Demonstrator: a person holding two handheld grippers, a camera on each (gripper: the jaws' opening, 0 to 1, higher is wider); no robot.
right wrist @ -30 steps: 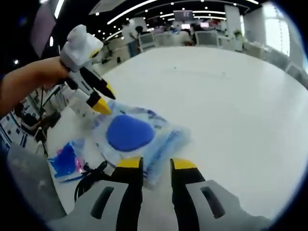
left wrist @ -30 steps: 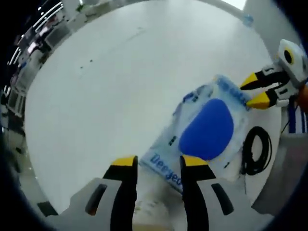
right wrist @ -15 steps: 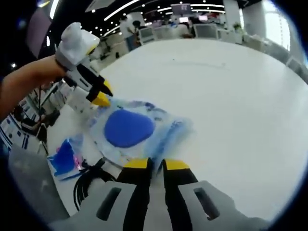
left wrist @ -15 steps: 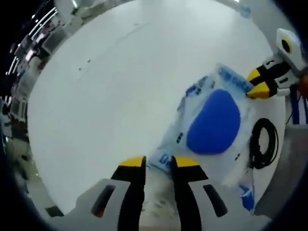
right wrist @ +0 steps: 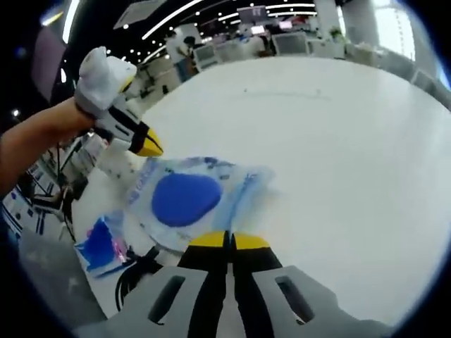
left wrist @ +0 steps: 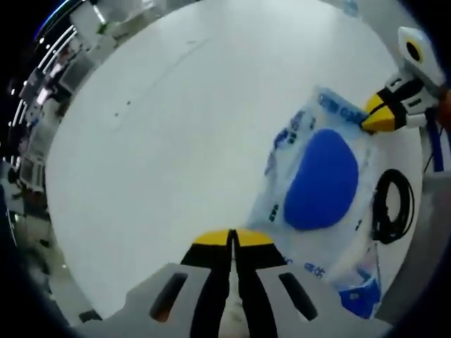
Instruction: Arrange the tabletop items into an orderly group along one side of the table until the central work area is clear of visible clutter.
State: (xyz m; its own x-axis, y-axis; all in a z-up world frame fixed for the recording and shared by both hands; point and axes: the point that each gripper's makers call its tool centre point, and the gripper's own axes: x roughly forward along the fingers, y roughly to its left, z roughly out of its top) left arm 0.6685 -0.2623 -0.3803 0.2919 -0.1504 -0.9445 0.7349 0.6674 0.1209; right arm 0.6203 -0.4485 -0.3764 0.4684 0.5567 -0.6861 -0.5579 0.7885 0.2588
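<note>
A clear plastic bag [left wrist: 320, 179] with blue print holds a blue oval item and lies flat on the white table [left wrist: 155, 127]. My left gripper [left wrist: 230, 239] is shut on the bag's near edge. In the right gripper view the same bag [right wrist: 187, 197] lies just ahead of my right gripper [right wrist: 227, 243], which is shut on its near edge. Each gripper shows in the other's view, pinching the opposite end of the bag: the right gripper [left wrist: 382, 118] at the top right, the left gripper [right wrist: 144, 146] at the upper left, held by a person's arm.
A coiled black cable [left wrist: 393, 208] lies beside the bag, near the table's edge, with a small blue packet [left wrist: 356, 296] close by. Both show again in the right gripper view, cable [right wrist: 137, 271] and packet [right wrist: 99, 246]. Desks and chairs stand in the room beyond.
Both grippers went from open to shut on opposite edges of the bag. The bag has shifted a little with them.
</note>
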